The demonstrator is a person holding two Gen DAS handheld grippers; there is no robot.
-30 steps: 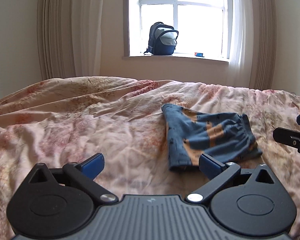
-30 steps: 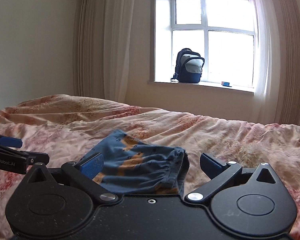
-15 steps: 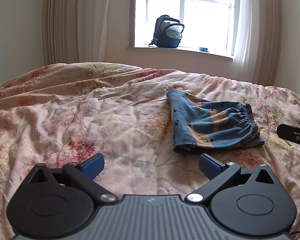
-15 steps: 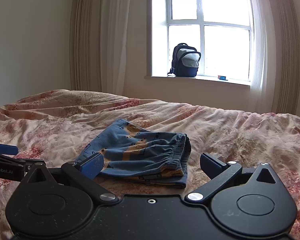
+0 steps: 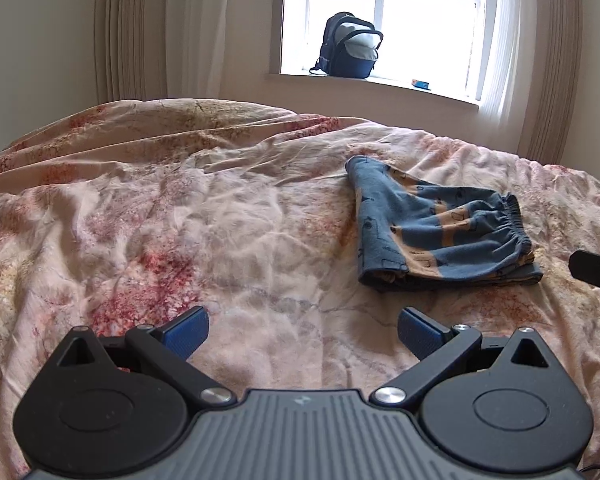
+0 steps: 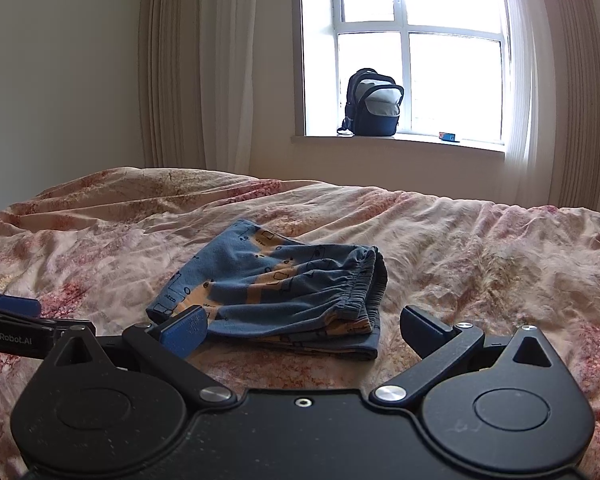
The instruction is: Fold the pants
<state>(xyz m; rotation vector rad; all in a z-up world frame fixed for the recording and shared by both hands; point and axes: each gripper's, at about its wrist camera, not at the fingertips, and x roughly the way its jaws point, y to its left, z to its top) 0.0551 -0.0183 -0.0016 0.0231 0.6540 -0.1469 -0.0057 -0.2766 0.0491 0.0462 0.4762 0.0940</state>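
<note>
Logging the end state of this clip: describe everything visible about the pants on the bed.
The pants are soft blue fabric with tan-orange patches and small dark outline prints. They are folded into a compact, roughly rectangular bundle of several layers, the gathered elastic waistband on top along one side. They lie flat on the wrinkled pink floral bedspread, which alone touches them. Both the left gripper and the right gripper are open and clear of the cloth.
</note>
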